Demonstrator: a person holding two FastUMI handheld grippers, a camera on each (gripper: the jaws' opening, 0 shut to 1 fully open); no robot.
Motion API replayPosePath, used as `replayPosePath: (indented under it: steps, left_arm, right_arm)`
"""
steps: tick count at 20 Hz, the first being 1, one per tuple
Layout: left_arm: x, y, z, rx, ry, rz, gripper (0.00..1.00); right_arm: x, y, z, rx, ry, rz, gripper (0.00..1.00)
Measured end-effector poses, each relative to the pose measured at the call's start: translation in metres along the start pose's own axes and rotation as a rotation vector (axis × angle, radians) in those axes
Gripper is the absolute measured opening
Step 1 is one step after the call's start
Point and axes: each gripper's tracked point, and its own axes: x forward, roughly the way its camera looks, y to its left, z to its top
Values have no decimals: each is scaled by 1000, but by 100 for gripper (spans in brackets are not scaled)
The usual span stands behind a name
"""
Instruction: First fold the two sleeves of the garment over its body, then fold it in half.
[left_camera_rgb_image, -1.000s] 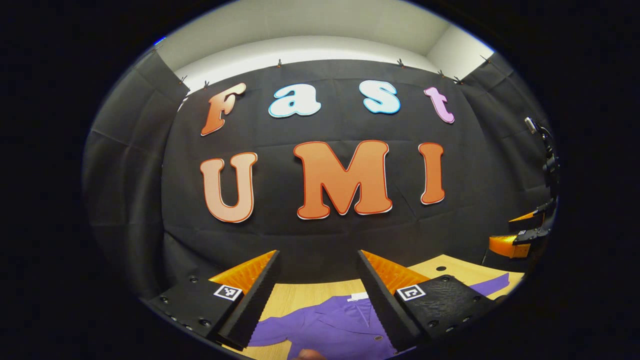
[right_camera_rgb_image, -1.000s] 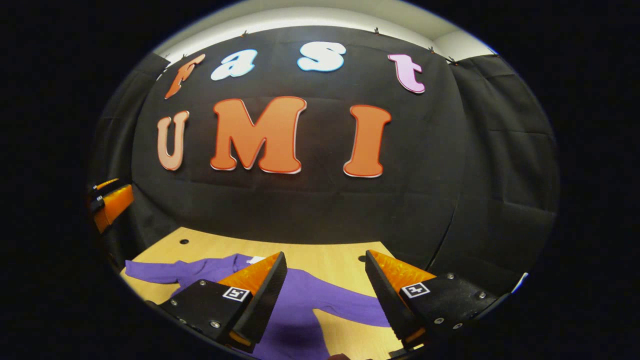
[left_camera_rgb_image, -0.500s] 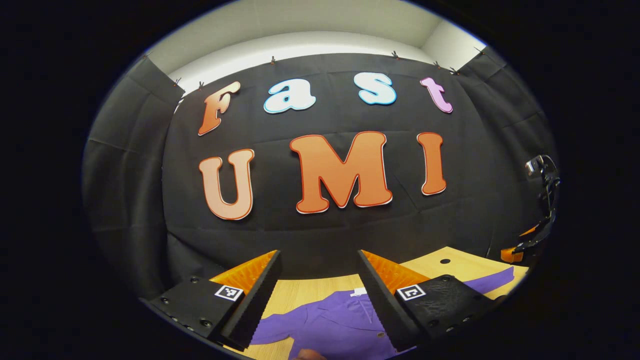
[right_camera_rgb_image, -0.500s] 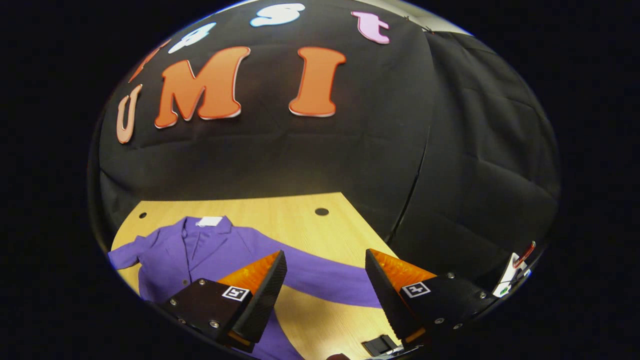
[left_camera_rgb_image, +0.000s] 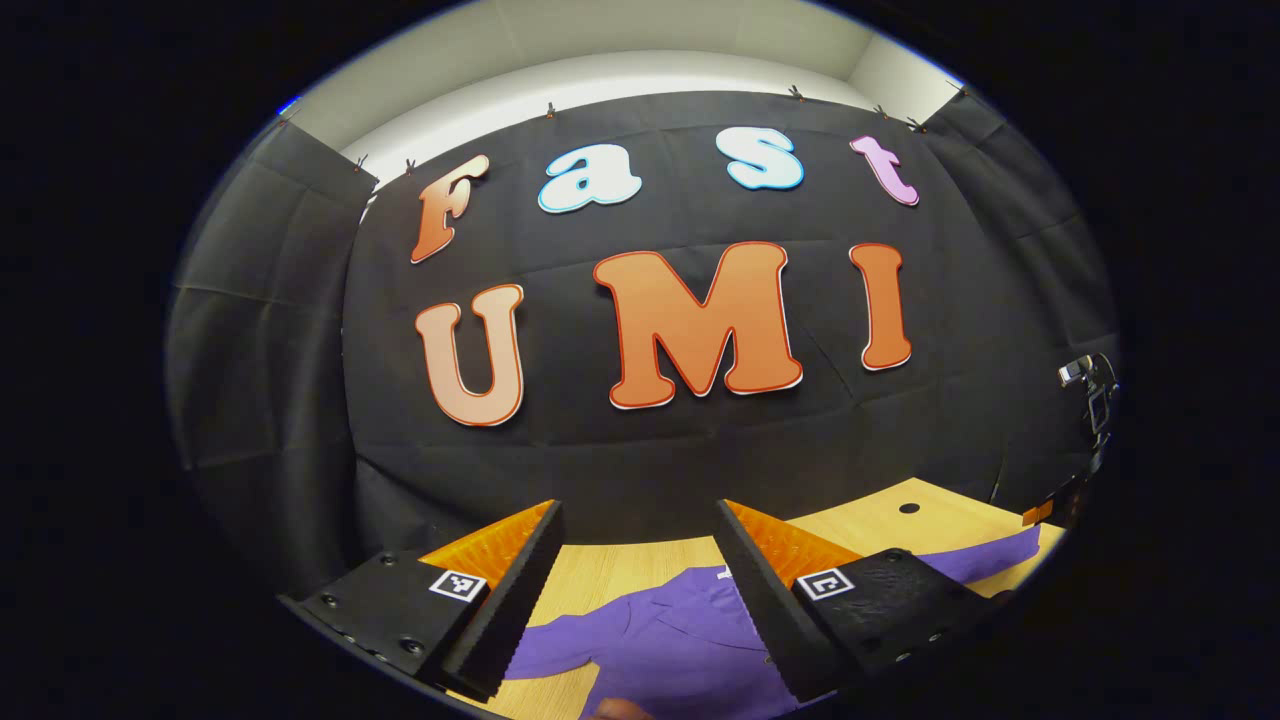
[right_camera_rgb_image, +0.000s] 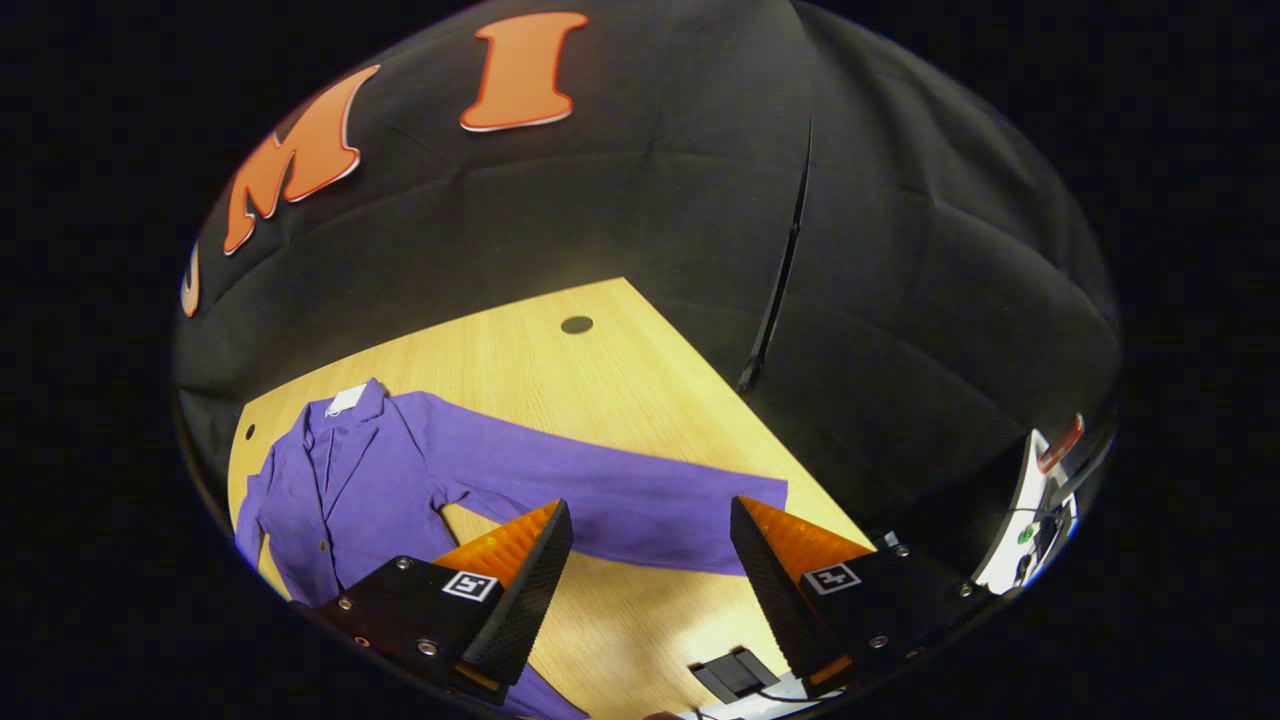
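Tipped further down toward the table (right_camera_rgb_image: 600, 370) since half a second ago: right gripper (right_camera_rgb_image: 650, 540), fingers spread, nothing held, over the outstretched sleeve (right_camera_rgb_image: 600, 490). Purple jacket (right_camera_rgb_image: 340, 490) flat on the wood, collar toward the wall. Left gripper (left_camera_rgb_image: 635, 545) spread too, nearly unmoved, above the jacket's body.

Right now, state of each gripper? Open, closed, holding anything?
Left gripper: open, holding nothing, above the purple garment.
Right gripper: open, holding nothing, above the outstretched sleeve.
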Motion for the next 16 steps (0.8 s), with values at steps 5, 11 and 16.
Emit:
replayPosePath:
  steps: [5,11,16]
  left_arm:
    - [0,1,-2,26,23,6,97]
    - [-1,1,-5,42,60,13,96]
    - [0,0,-7,59,87,4,96]
  right_arm:
    - [26,-28,-26,44,158,16,95]
    - [60,-65,-49,158,363,29,95]
    - [82,-81,-66,201,478,36,93]
